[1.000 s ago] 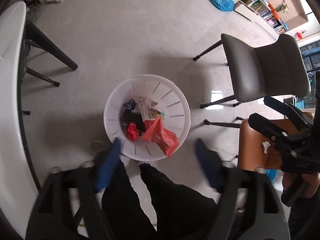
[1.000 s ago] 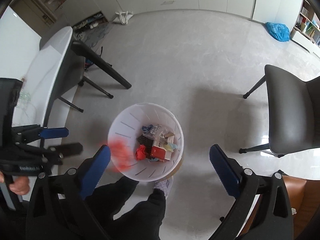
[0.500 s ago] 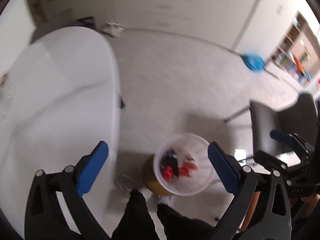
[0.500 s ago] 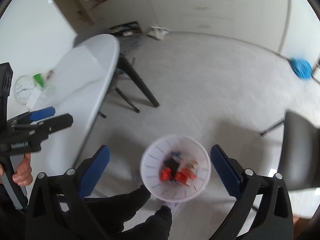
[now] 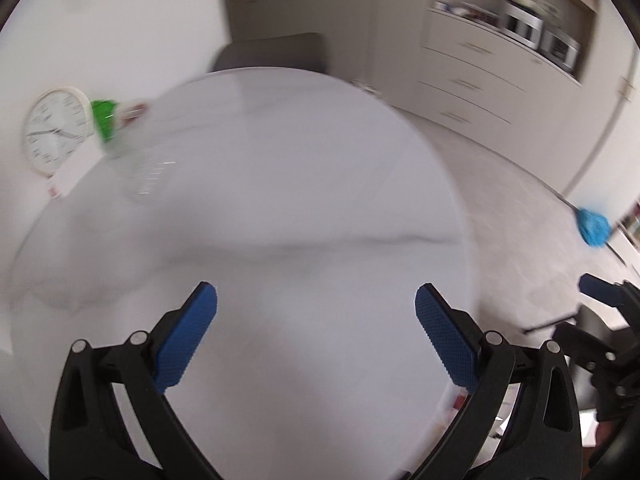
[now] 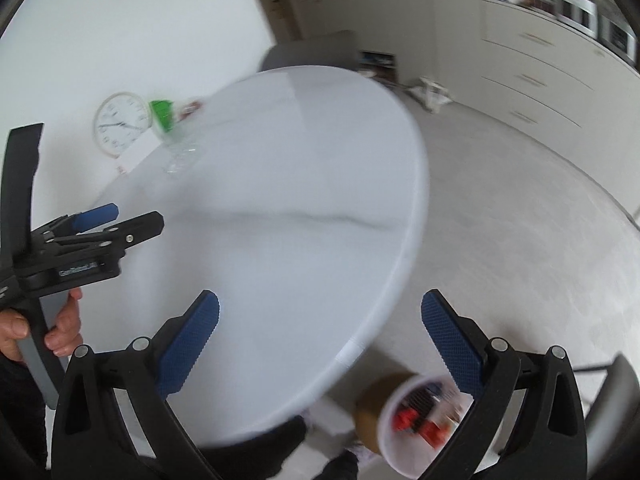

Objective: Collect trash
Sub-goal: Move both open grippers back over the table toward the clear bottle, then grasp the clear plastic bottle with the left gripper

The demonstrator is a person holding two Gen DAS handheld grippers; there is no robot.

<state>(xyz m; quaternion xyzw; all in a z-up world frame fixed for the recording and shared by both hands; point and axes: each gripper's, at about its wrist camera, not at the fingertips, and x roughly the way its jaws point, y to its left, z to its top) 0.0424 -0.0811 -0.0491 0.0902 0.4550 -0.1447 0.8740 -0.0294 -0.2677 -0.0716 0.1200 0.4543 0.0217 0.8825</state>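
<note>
My left gripper (image 5: 316, 296) stands open and empty above the white round table (image 5: 300, 208). My right gripper (image 6: 320, 300) is open and empty too, over the table's near right edge (image 6: 400, 272). The white trash bin (image 6: 404, 452) sits on the floor below that edge, with red and dark trash (image 6: 416, 424) inside. At the table's far left lies a blurred clear plastic bottle (image 6: 180, 156) beside a green item (image 6: 162, 114); the left wrist view shows the bottle (image 5: 148, 172) and the green item (image 5: 103, 118) as well. The left gripper (image 6: 132, 218) hangs over the table's left side.
A white clock (image 6: 122, 124) leans at the wall behind the table. A grey chair (image 5: 272, 54) stands at the far side. A hand (image 6: 60, 328) holds the left gripper, and dark trouser legs (image 6: 276, 440) show beside the bin. A blue mop (image 5: 594, 226) lies on the floor before the cabinets (image 6: 540, 80).
Both grippers have swung up and away from the bin to over the table. The bin has dropped out of the left wrist view and slid to the lower right in the right wrist view.
</note>
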